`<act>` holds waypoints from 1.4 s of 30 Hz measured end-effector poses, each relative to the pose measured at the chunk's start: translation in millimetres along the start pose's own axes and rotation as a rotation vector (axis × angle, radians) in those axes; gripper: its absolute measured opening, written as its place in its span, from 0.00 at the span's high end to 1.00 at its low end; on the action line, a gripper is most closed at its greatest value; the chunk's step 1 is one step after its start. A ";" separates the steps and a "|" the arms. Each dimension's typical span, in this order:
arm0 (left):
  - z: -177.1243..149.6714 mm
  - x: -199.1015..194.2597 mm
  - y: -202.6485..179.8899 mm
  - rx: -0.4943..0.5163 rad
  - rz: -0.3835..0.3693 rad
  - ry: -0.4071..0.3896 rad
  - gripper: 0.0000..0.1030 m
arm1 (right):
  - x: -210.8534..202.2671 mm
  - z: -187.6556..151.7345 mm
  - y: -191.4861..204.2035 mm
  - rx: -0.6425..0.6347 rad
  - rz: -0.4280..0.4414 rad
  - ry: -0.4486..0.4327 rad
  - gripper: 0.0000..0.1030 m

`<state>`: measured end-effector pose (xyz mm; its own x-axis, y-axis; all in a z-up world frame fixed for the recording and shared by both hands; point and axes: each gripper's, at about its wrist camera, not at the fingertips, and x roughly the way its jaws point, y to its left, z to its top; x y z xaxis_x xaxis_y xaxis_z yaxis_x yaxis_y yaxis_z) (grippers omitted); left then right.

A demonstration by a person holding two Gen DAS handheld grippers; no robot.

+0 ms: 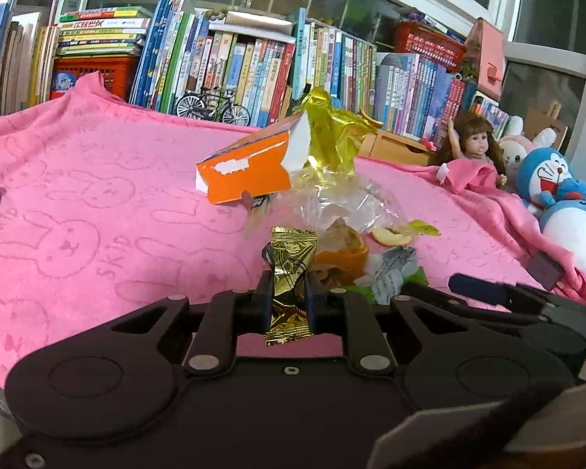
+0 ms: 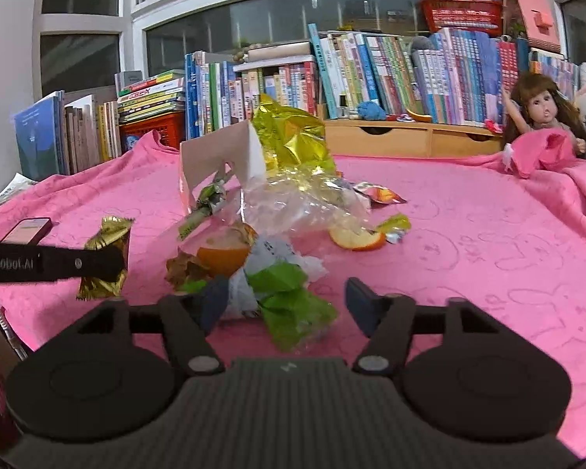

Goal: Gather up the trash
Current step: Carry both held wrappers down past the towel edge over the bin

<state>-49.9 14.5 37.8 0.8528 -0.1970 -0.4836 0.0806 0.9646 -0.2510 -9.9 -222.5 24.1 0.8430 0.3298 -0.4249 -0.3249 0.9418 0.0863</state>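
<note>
Gold wrapper (image 1: 289,273) pinched upright in left gripper (image 1: 287,289), lifted off the pink blanket (image 1: 97,215); right gripper (image 2: 285,305) spread wide around green wrapper (image 2: 293,305) (edge of trash pile (image 2: 277,203)).

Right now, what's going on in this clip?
A person is clearing a trash pile off a pink blanket with two handheld grippers. The left gripper is shut on a gold foil wrapper. The right gripper is open, its fingers on either side of a crumpled green wrapper at the near edge of the pile.
</note>
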 end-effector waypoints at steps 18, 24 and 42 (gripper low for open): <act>-8.6 -9.8 4.9 0.006 -0.011 0.005 0.85 | -23.0 -3.7 14.2 -0.041 0.004 -0.016 0.45; -17.3 -27.9 0.8 0.020 -0.026 0.021 0.85 | -47.9 -9.6 11.1 -0.006 0.036 -0.014 0.45; -113.3 -28.3 9.8 0.043 -0.012 0.408 0.85 | -65.5 -109.5 24.5 -0.006 0.081 0.296 0.44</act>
<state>-131.7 9.6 -46.0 0.5778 -0.2530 -0.7760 0.1181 0.9666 -0.2272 -120.0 -228.2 -44.6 0.6532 0.3696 -0.6609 -0.3891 0.9126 0.1257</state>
